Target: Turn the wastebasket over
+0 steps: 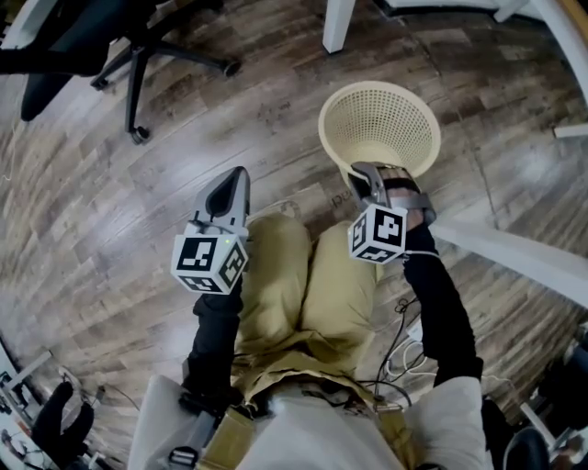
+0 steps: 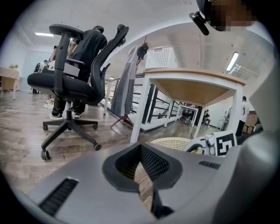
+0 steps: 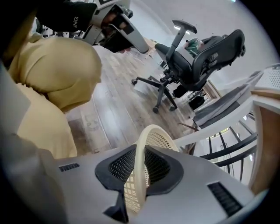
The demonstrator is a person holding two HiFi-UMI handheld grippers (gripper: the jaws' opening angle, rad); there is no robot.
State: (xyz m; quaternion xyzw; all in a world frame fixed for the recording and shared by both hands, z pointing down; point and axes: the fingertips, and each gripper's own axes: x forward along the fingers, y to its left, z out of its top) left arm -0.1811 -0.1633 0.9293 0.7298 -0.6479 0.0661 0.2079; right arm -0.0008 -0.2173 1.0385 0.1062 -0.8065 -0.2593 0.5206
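Observation:
The cream mesh wastebasket point(image 1: 379, 124) stands on the wooden floor in front of my knees, its open mouth facing up. My right gripper point(image 1: 366, 176) is shut on its near rim. In the right gripper view the rim and mesh wall of the wastebasket point(image 3: 154, 134) run between the two pads of the right gripper point(image 3: 139, 154). My left gripper point(image 1: 239, 179) hovers above the floor to the left of the basket, apart from it, shut with nothing in it. In the left gripper view the left gripper point(image 2: 140, 151) has its tips together, and the wastebasket point(image 2: 174, 142) shows low at the right.
A black office chair point(image 1: 138, 46) stands at the far left on its wheeled base. A white table leg point(image 1: 337, 23) rises just behind the basket, and a white bar point(image 1: 514, 252) runs along the right. My knees in tan trousers point(image 1: 303, 285) are below the grippers. Cables point(image 1: 400, 349) lie by my right side.

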